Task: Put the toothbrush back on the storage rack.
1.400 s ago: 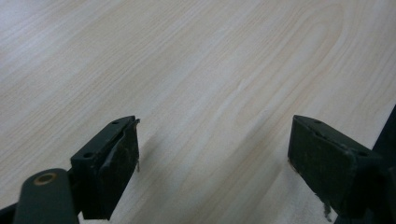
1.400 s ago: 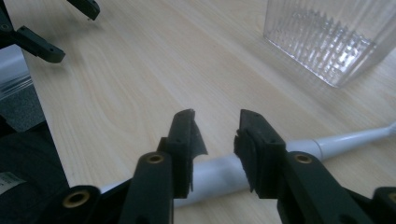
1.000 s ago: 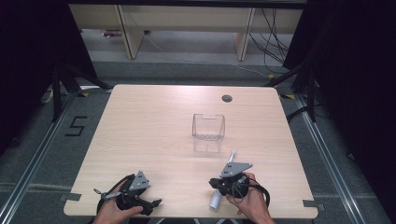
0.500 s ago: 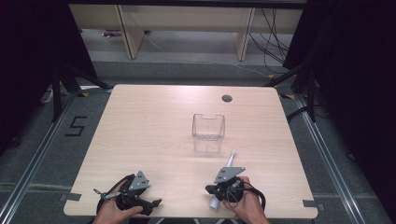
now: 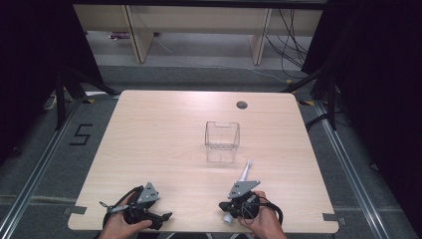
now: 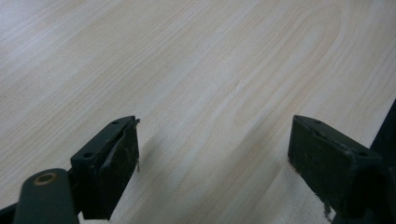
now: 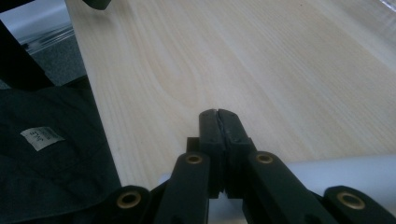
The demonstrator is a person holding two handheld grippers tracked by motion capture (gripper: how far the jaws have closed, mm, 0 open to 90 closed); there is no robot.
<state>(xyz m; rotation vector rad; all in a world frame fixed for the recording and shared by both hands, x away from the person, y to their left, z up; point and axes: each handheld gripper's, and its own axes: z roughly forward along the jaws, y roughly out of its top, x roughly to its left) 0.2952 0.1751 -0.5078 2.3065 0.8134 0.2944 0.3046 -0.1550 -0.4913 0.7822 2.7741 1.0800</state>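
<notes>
Nearby, white toothbrush [image 5: 242, 178] lies under right gripper [image 5: 225, 205], jaws together.

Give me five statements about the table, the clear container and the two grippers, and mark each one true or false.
1. The left gripper has its jaws wide apart over bare table. True.
2. The right gripper is open. False: its jaws are pressed together, and a white electric toothbrush lies across them lower down.
3. The clear plastic container lies tipped on its side. False: it stands upright with its opening on top.
4. The toothbrush's head points toward the container. True.
5. The container stands at the table's front edge between the hands. False: it sits near the middle, beyond both grippers.
</notes>
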